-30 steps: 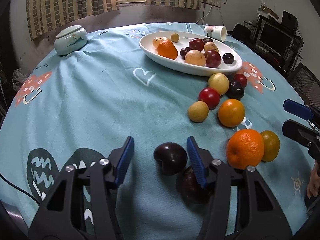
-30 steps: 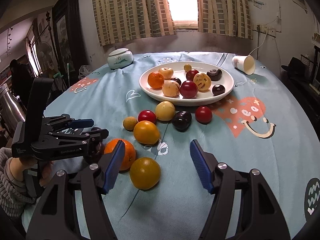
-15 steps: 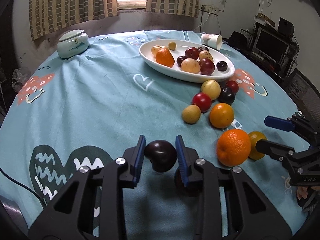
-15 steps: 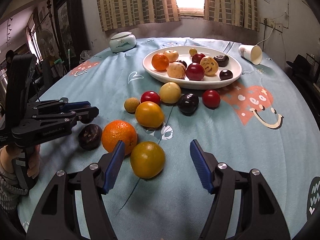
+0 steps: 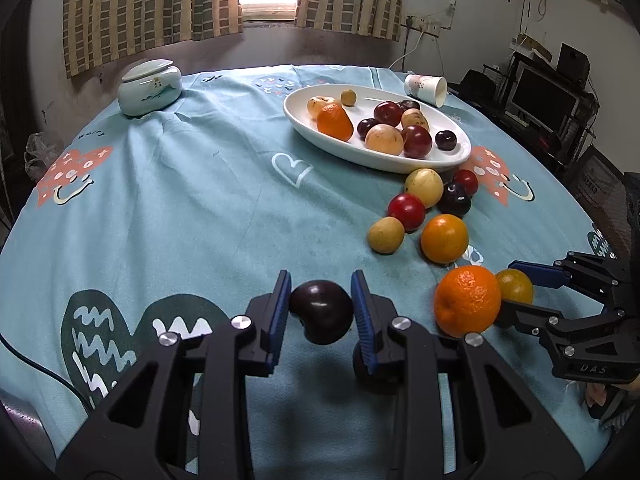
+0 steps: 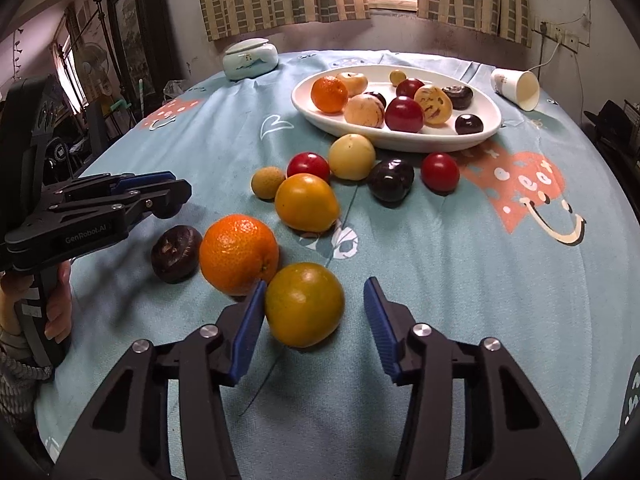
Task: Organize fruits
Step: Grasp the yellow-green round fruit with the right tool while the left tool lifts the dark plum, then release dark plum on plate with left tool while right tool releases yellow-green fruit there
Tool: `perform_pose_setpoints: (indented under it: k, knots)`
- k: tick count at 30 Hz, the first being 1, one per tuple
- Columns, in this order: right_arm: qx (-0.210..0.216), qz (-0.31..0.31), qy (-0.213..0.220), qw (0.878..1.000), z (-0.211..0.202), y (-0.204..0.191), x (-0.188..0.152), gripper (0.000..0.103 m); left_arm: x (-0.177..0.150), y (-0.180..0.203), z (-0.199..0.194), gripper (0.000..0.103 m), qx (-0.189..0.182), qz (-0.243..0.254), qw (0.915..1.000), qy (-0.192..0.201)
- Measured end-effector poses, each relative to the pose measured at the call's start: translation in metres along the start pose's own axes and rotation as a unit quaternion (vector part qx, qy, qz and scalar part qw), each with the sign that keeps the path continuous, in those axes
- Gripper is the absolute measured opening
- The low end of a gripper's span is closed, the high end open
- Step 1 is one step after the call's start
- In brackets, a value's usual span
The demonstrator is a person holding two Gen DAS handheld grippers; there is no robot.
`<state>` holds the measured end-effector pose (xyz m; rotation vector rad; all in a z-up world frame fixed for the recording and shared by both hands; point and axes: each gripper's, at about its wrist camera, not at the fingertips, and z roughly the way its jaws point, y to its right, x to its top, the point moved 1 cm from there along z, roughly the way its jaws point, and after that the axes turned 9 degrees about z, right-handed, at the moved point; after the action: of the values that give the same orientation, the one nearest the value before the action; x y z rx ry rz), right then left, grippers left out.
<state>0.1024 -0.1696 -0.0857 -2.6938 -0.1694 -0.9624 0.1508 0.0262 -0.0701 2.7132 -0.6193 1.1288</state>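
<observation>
My left gripper (image 5: pixel 321 292) is shut on a dark plum (image 5: pixel 321 312) and holds it just above the blue tablecloth. A second dark fruit (image 5: pixel 376 368) lies under its right finger. My right gripper (image 6: pixel 316 300) straddles a yellow-green orange (image 6: pixel 304 304) and its jaws are closing. The left pad touches the fruit, while a gap remains at the right pad. A large orange (image 6: pixel 239 254) sits against that fruit on the left. Farther back, the white oval plate (image 6: pixel 400 142) holds several fruits.
Several loose fruits lie between the plate and the grippers, among them an orange (image 6: pixel 306 202) and a dark plum (image 6: pixel 390 180). A lidded ceramic jar (image 5: pixel 150 87) stands far left. A paper cup (image 5: pixel 426 88) lies tipped behind the plate. A person's hand (image 6: pixel 56 308) holds the left gripper's handle.
The left jaws closed onto the dark plum and raised it slightly. The right gripper came down around the yellow-green orange, and its jaws narrowed.
</observation>
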Motion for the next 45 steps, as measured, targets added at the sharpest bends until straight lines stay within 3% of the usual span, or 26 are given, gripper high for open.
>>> perform_pose_setpoints:
  k: [4, 13, 19, 25, 29, 34, 45]
  knots:
    - [0.010, 0.004, -0.012, 1.000, 0.004, 0.002, -0.001, 0.040, -0.001, 0.000, 0.004, 0.031, -0.001, 0.001, 1.0000, -0.006]
    - [0.018, 0.004, -0.009, 1.000, 0.002, -0.001, -0.001, 0.039, -0.001, 0.001, 0.010, 0.031, 0.007, 0.007, 0.9999, -0.010]
    - [0.011, 0.032, 0.062, 0.997, -0.032, 0.017, 0.022, 0.039, 0.031, -0.004, -0.007, 0.031, 0.022, 0.005, 0.9995, 0.020]
    - [-0.010, 0.045, 0.148, 0.988, -0.091, 0.039, 0.085, 0.039, 0.101, 0.003, -0.031, 0.031, 0.035, 0.028, 0.9964, 0.072]
    - [-0.015, 0.055, 0.191, 0.980, -0.109, 0.053, 0.126, 0.039, 0.139, 0.014, -0.025, 0.031, 0.026, 0.033, 0.9953, 0.087]
    - [-0.022, 0.066, 0.196, 0.978, -0.080, 0.070, 0.156, 0.039, 0.163, 0.024, 0.011, 0.031, 0.010, 0.026, 0.9967, 0.077]
    - [-0.048, 0.076, 0.127, 0.988, 0.030, 0.100, 0.182, 0.039, 0.163, 0.029, 0.108, 0.031, -0.020, 0.006, 0.9995, 0.022]
